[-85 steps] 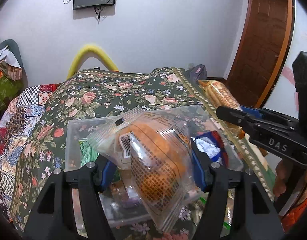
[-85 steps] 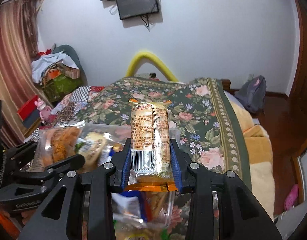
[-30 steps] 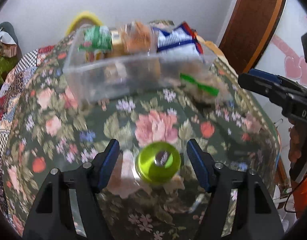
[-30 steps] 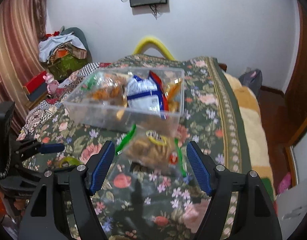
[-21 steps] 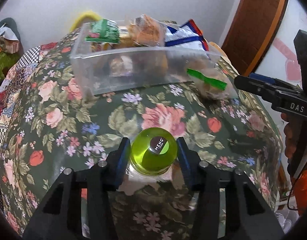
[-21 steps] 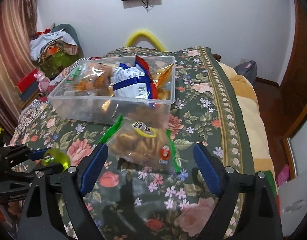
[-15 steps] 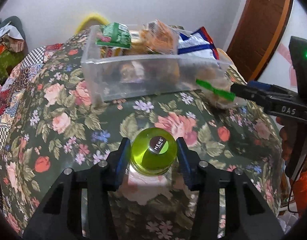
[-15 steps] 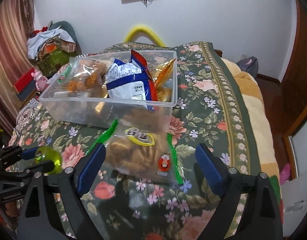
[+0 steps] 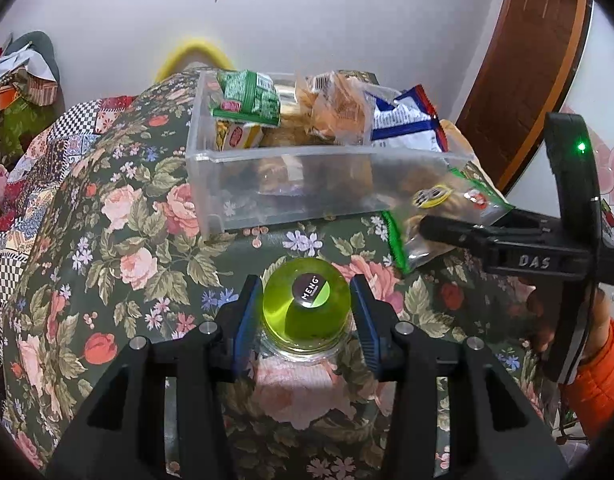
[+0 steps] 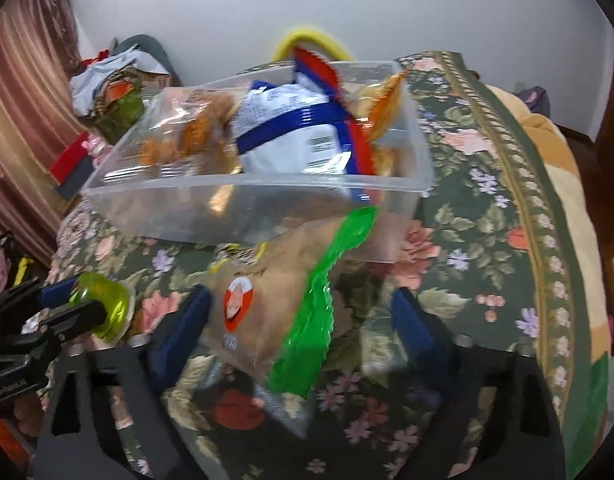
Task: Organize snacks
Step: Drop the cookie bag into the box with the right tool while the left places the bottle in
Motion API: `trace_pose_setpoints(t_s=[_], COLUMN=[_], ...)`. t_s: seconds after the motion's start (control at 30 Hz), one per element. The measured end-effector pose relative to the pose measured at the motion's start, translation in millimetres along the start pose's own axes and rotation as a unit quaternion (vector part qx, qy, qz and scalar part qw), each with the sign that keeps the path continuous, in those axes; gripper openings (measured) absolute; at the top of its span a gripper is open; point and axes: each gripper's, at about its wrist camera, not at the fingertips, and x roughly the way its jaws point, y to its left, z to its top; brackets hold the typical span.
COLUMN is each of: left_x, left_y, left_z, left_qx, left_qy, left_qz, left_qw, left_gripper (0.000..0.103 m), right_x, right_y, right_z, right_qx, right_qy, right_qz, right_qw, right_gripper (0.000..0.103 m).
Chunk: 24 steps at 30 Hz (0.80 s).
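Moved: left gripper [image 9: 307,316] has been shut on green-lidded jar [image 9: 307,310]
Right gripper [image 10: 299,328]: jaws closing around green-edged biscuit bag [image 10: 275,300]; right pad clear
Bag: clear, biscuits visible

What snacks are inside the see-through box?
In the clear box: a green packet, a yellow one, an orange pastry bag and a blue-and-white bag. Lower snacks are blurred behind the wall.
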Motion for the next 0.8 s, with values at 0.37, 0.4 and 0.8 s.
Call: trace_pose_setpoints(t_s=[0.37,0.4,0.8], left_x=[-28.0,-30.1,-40.7], left_y=[-3.6,-3.8,3.5], left_z=[21.2,24.4,66.9], left_qx=[0.005,0.006,0.000], left_qy=[-0.045,-0.049,-0.086], left_qz=[0.000,0.000,0.005], left_qw=[0.9990,0.9988,0.9963], left_gripper=[0.045,0.045,0.045], right_x=[-20.6,-23.7,-64.9], right_y=[22.7,24.2,27.7], right_z=[-0.2,0.3,30.7], right_qx=[-0.015,-0.020,-0.041], right_qy=[-0.024,-0.028,-0.099], right_qz=[0.029,0.026,0.029], right_qw=[0.999,0.999,0.994], right_gripper=[0.037,0.037,0.037])
